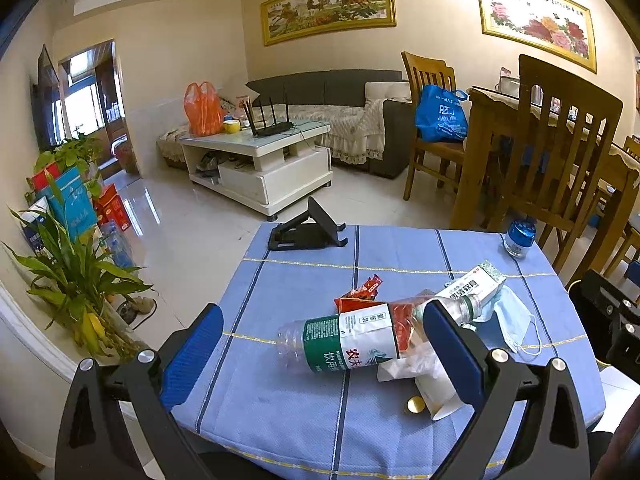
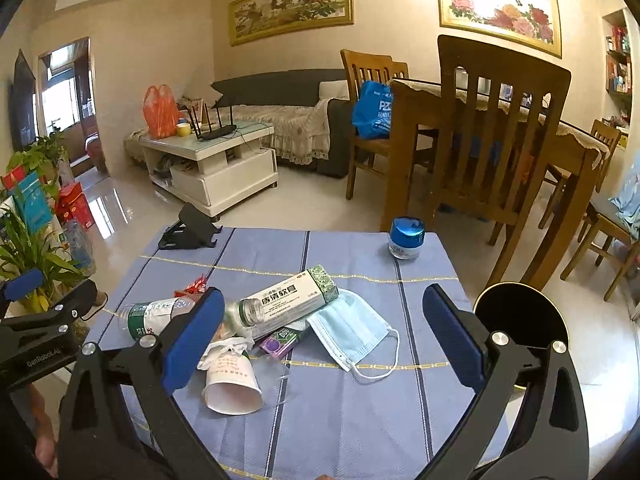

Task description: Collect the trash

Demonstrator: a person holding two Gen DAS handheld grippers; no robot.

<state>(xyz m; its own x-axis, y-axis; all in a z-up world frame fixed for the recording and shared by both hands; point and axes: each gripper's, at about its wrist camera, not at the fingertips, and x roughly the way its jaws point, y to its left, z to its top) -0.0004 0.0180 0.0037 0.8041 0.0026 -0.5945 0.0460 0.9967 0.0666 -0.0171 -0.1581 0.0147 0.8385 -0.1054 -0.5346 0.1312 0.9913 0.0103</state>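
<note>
- The left tool (image 1: 320,344) is held open above the desk (image 1: 280,408), nothing gripped.
- A plastic bottle (image 1: 348,340) is seen lying on its side between its fingers, toward 1 o'clock.
- The right tool (image 2: 324,332) is likewise spread wide and empty.
- A face mask (image 2: 352,328) lies between its fingers near 12 o'clock; a paper cup (image 2: 232,380) lies at 8 o'clock, beside the left finger.
- A medicine box (image 2: 296,292) rests at 11 o'clock.

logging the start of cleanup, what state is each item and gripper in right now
left gripper: open, empty
right gripper: open, empty
plastic bottle: on its side, uncapped
paper cup: tipped over
face mask: lying flat
medicine box: lying closed
blue-lidded jar: upright, lid on
</note>
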